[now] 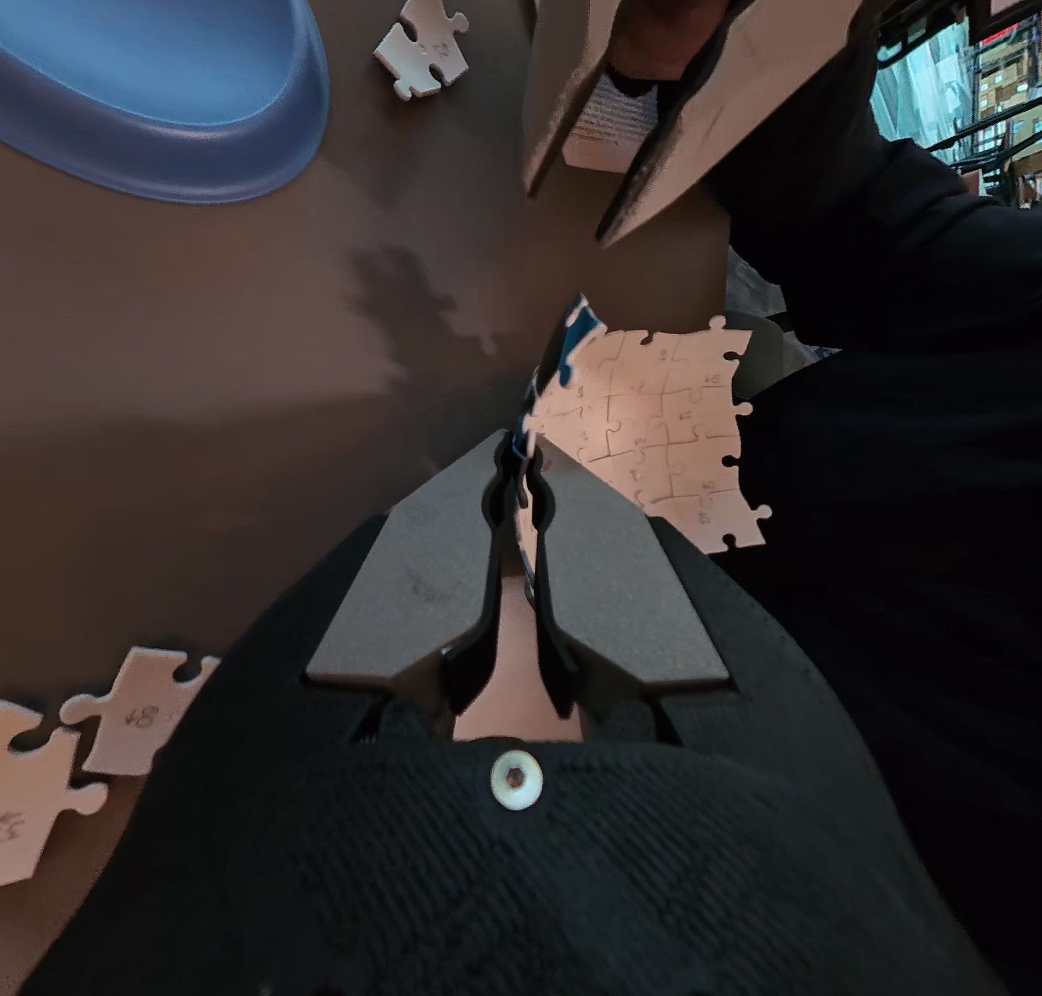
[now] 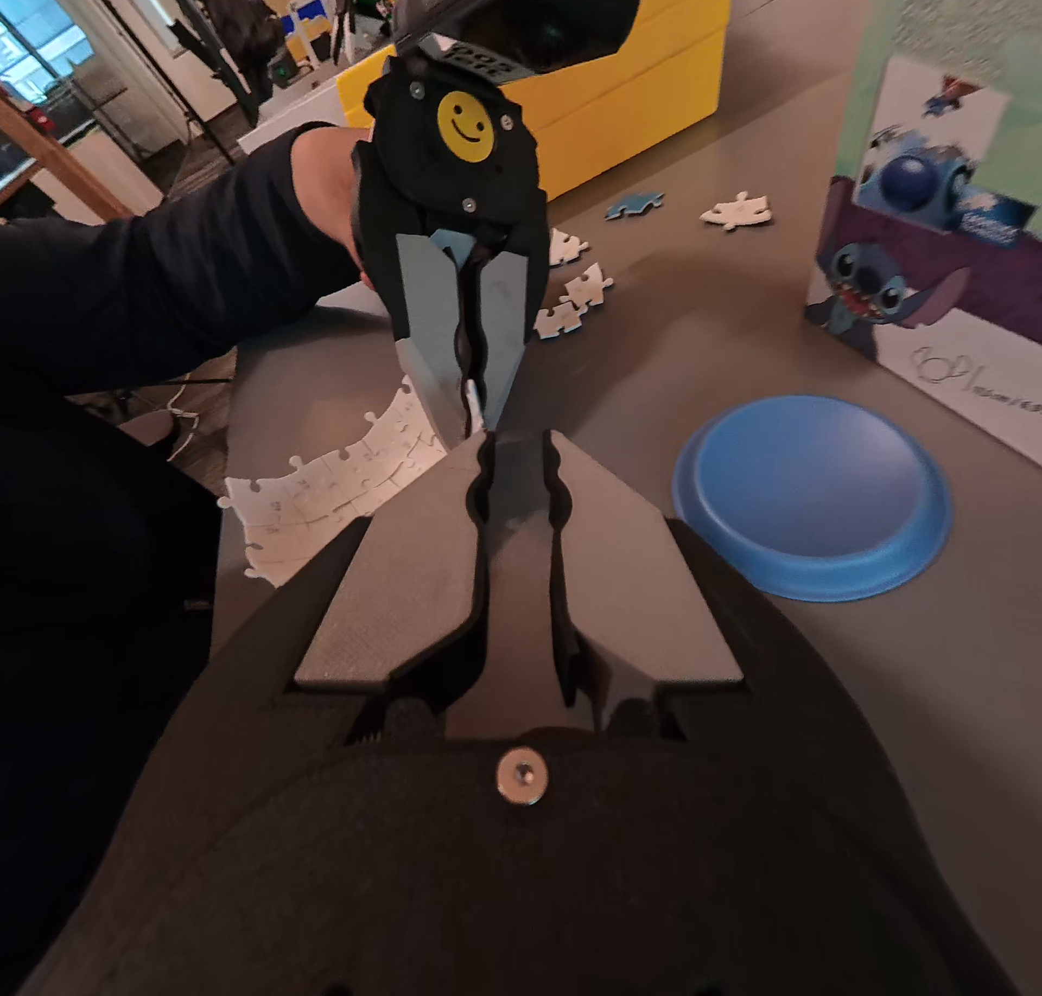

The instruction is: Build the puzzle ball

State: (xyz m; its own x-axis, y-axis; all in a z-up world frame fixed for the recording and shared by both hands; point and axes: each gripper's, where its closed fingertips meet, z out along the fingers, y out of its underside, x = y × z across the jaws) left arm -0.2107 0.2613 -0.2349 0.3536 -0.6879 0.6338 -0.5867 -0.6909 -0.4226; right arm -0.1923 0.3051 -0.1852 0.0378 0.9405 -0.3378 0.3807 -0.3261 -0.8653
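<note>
While the left claw is clenched on the curved puzzle sheet fanning toward its two o'clock, the released right claw hangs empty at twelve o'clock, nearest the loose pieces on the table

The brown table carries a blue dish, standing near a picture box at the table's edge. Loose puzzle pieces lie scattered on it: one blue piece, a white piece near it, and a white cluster. Two more pieces and a single one show in the left wrist view.
</note>
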